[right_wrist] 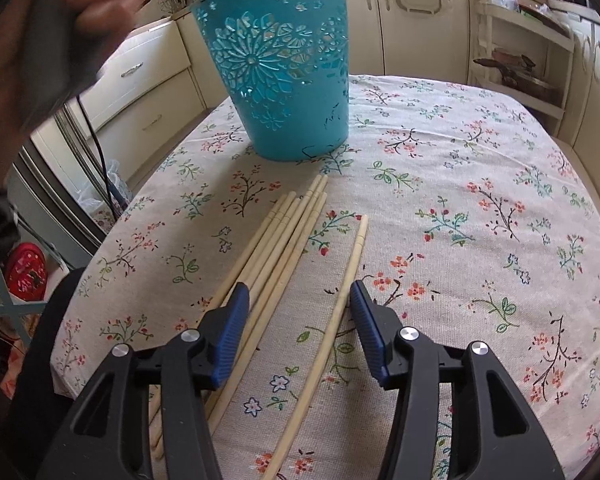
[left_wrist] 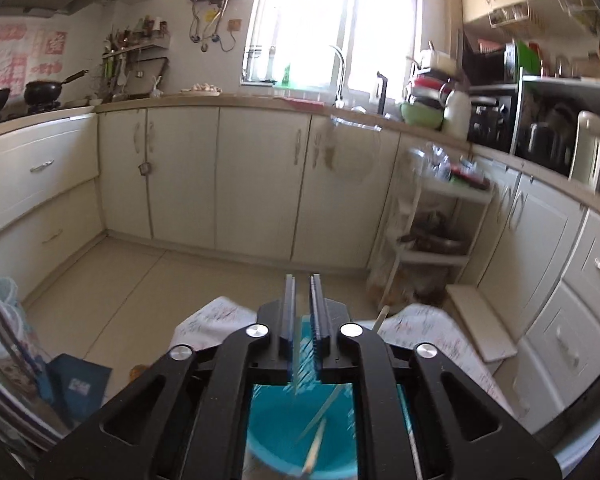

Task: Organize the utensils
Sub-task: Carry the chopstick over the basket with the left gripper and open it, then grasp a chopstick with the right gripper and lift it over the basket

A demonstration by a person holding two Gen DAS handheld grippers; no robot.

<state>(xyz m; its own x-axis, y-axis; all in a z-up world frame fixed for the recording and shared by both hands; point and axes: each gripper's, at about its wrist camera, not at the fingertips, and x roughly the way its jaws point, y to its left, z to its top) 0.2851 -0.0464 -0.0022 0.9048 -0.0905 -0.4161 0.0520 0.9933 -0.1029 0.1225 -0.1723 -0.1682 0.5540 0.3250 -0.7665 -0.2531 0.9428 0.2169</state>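
A teal cut-out basket [right_wrist: 284, 68] stands on the flowered tablecloth [right_wrist: 460, 200]. Several wooden chopsticks [right_wrist: 284, 240] lie bundled in front of it, and one single chopstick [right_wrist: 348, 272] lies apart to their right. My right gripper [right_wrist: 300, 300] is open just above the cloth, its jaws either side of the single chopstick and the bundle's edge. My left gripper [left_wrist: 303, 292] hovers above the basket [left_wrist: 300, 432], jaws nearly closed with a narrow gap, nothing seen between them. Chopsticks [left_wrist: 316, 440] lie inside the basket, blurred.
Cream kitchen cabinets [left_wrist: 220, 176] surround the table. A white shelf rack [right_wrist: 520, 60] stands behind the table at right. A person's hand [right_wrist: 100, 4] is at upper left in the right wrist view. A red bag [right_wrist: 26, 270] sits on the floor at left.
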